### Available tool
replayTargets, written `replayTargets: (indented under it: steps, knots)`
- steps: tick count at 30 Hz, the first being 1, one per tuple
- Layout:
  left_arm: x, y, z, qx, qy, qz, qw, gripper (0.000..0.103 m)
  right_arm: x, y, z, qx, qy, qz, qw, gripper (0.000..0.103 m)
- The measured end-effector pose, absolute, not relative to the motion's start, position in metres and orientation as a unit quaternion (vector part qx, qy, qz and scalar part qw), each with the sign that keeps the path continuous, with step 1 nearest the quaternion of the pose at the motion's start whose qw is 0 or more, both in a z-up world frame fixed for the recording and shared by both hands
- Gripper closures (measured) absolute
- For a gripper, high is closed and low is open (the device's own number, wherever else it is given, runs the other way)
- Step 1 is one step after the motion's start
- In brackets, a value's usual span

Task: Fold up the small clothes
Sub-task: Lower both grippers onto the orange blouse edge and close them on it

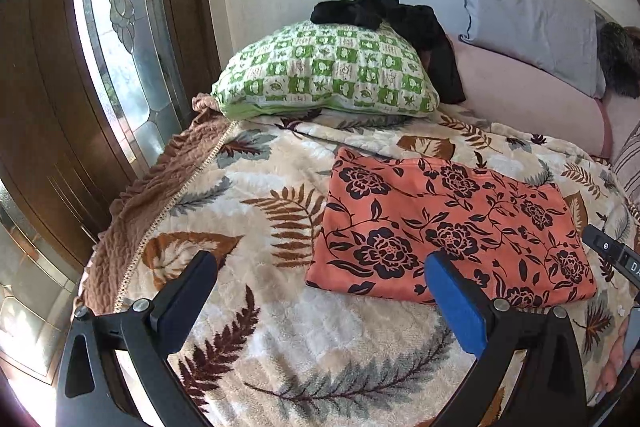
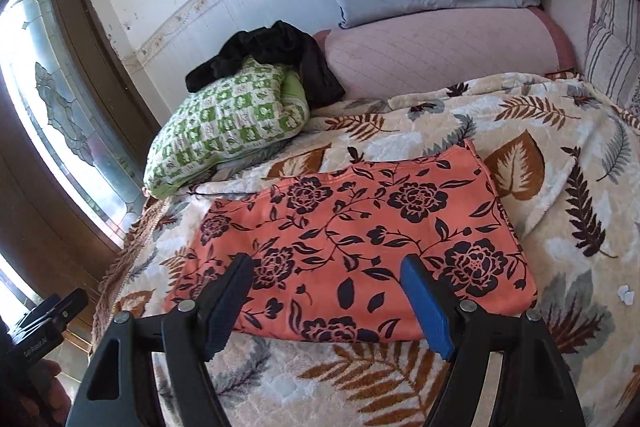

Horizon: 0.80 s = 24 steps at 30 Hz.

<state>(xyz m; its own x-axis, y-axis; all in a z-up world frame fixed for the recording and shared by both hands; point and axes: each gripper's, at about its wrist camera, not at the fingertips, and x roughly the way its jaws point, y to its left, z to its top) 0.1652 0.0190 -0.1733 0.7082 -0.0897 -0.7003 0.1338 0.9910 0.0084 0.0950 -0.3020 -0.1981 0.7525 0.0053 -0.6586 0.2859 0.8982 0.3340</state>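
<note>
We hold both hand-held grippers, left [image 1: 318,261] and right [image 2: 326,263], wide and empty above the folded orange floral cloth [image 2: 352,239] on the bed [image 2: 560,131].

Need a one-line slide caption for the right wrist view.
Open right gripper poised over a flat orange floral garment on a leaf-print blanket.

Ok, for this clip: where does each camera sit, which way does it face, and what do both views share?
Left wrist: on the left gripper, open, angled down at the leaf-print blanket; the right gripper's tip shows at the right edge.
Right wrist: on the right gripper, open above the orange floral cloth; the left gripper's body shows bottom left.
Shared: cloth, green checked pillow, black garment, grey pillow.
</note>
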Motion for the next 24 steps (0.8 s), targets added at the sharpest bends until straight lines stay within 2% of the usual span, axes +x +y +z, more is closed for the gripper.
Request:
replayTargets:
  steps: [3,6,8,9,10,11,13,15,17,24]
  knots:
    - [0.189,0.022,-0.208,0.015,0.412,-0.054,0.910,0.000,0.113,-0.325,-0.229,0.223,0.367,-0.101,0.898,0.025]
    - [0.206,0.032,-0.244,-0.018,0.447,-0.049,0.893,0.000,0.117,-0.352,-0.259,0.228,0.380,-0.139,0.886,0.032]
    - [0.213,0.037,-0.261,-0.040,0.466,-0.047,0.883,0.000,0.115,-0.370,-0.280,0.232,0.395,-0.163,0.874,0.033]
    - [0.215,0.038,-0.268,-0.052,0.472,-0.051,0.879,0.000,0.113,-0.380,-0.292,0.239,0.408,-0.175,0.864,0.035]
    - [0.217,0.039,-0.273,-0.062,0.479,-0.053,0.874,0.000,0.110,-0.388,-0.304,0.248,0.420,-0.180,0.854,0.046]
    - [0.219,0.038,-0.278,-0.071,0.488,-0.055,0.868,0.000,0.107,-0.394,-0.311,0.251,0.422,-0.179,0.853,0.048]
    - [0.221,0.037,-0.283,-0.099,0.500,-0.077,0.857,0.001,0.100,-0.395,-0.305,0.247,0.413,-0.171,0.860,0.050]
    - [0.221,0.035,-0.286,-0.121,0.512,-0.087,0.846,0.007,0.089,-0.397,-0.295,0.263,0.401,-0.163,0.862,0.050]
    - [0.220,0.031,-0.287,-0.140,0.516,-0.101,0.839,0.020,0.075,-0.399,-0.286,0.277,0.384,-0.157,0.867,0.050]
    - [0.232,0.010,-0.293,-0.135,0.499,-0.078,0.852,0.020,0.020,-0.402,-0.286,0.293,0.362,-0.162,0.870,0.050]
